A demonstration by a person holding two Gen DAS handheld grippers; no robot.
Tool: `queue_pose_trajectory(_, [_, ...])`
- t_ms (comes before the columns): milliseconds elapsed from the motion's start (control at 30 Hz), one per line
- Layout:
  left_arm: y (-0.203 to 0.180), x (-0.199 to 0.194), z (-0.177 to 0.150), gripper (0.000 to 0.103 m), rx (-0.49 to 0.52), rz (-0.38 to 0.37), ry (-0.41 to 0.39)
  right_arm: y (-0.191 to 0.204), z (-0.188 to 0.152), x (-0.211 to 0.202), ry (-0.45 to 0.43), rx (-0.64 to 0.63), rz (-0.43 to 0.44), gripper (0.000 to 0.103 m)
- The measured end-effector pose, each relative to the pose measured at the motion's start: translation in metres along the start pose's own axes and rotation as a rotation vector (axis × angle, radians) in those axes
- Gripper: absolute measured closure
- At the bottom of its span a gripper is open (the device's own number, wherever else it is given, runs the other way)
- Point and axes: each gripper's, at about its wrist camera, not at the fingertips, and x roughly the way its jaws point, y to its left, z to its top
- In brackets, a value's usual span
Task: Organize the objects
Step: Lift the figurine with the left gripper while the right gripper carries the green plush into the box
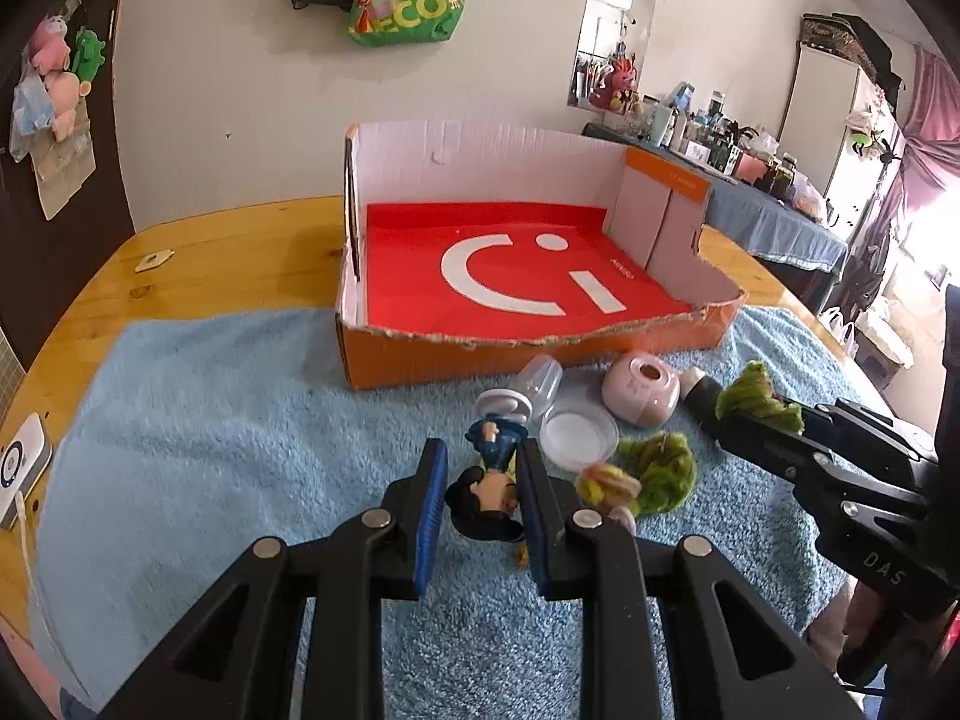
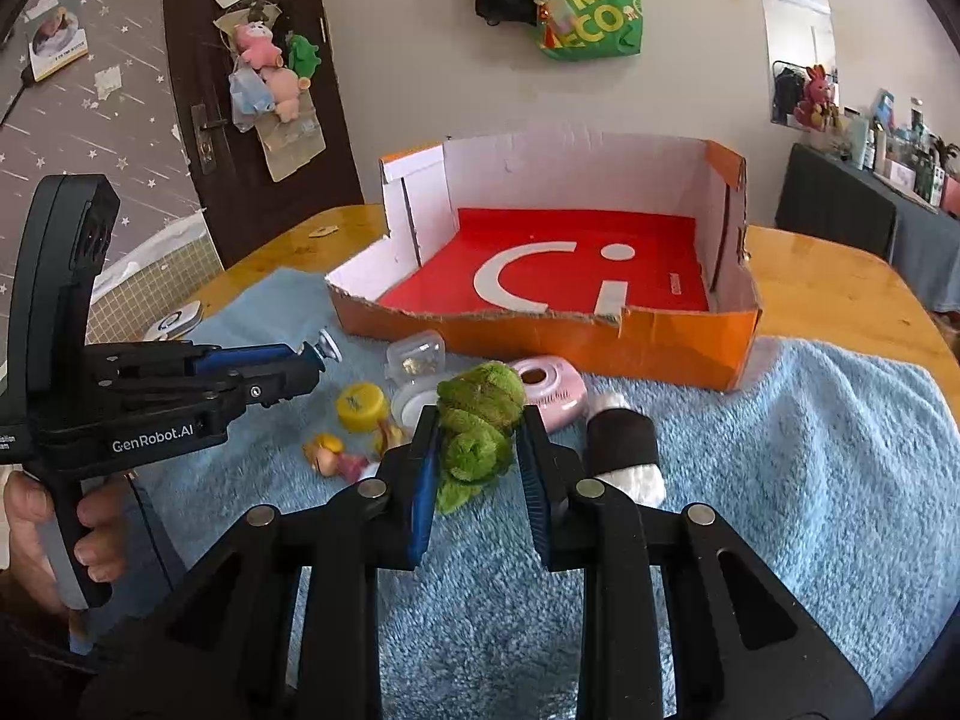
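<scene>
An orange cardboard box [image 1: 420, 354] with a red floor stands on a blue towel [image 1: 210, 420]; it also shows in the right wrist view [image 2: 600, 342]. My left gripper [image 1: 483, 468] is shut on a dark-haired figurine in blue clothes [image 1: 489, 480] and holds it above the towel. My right gripper [image 2: 477, 438] is shut on a green plush toy [image 2: 480, 420]; the toy also shows in the left wrist view [image 1: 759, 399].
On the towel lie a pink round case [image 2: 552, 384], a clear lidded cup [image 1: 540, 381], a round white lid [image 1: 579, 435], a yellow cap [image 2: 360, 405], a small blonde doll [image 2: 336, 456], a black-and-white sock [image 2: 624, 450] and green yarn [image 1: 660, 471]. A white device [image 1: 21, 462] sits at the table's left edge.
</scene>
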Motion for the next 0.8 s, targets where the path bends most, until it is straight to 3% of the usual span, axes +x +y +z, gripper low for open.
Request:
queue_pose_trajectory(367, [-0.002,0.001,0.018,0.078,-0.001,-0.014,-0.027,-0.008,0.020,0.003,-0.004,0.028,0.046,0.080])
queue_pose_trajectory(800, [-0.006,0.008,0.041,0.078,0.003,-0.020,-0.046,-0.015,0.041,0.011,0.007,0.015,0.038,0.080])
